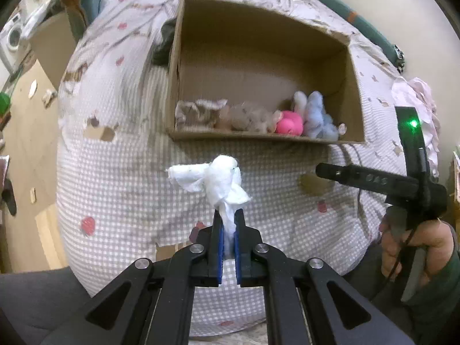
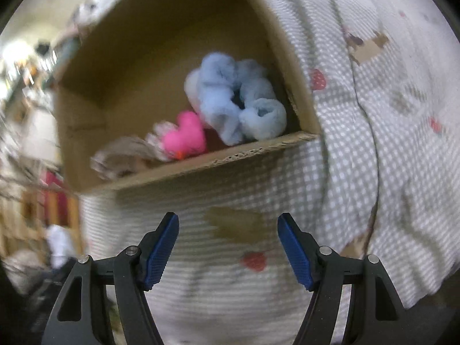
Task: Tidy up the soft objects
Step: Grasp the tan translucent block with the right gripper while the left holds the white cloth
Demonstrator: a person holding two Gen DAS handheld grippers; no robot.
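Observation:
My left gripper (image 1: 229,218) is shut on a white cloth (image 1: 214,179) and holds it above the bed, in front of an open cardboard box (image 1: 258,138). The box holds a pink plush (image 1: 289,122), a light blue fluffy piece (image 1: 317,118) and several beige and grey soft items (image 1: 201,113). In the right wrist view, my right gripper (image 2: 228,241) is open and empty, just in front of the box's near wall (image 2: 218,162). The pink plush (image 2: 185,138) and the blue piece (image 2: 238,100) show inside.
The box sits on a bed with a grey checked cover (image 1: 129,195) printed with strawberries. The right gripper's body (image 1: 402,184) and the hand holding it are at the right in the left wrist view. A wooden floor (image 1: 28,132) and a washing machine (image 1: 13,38) lie to the left.

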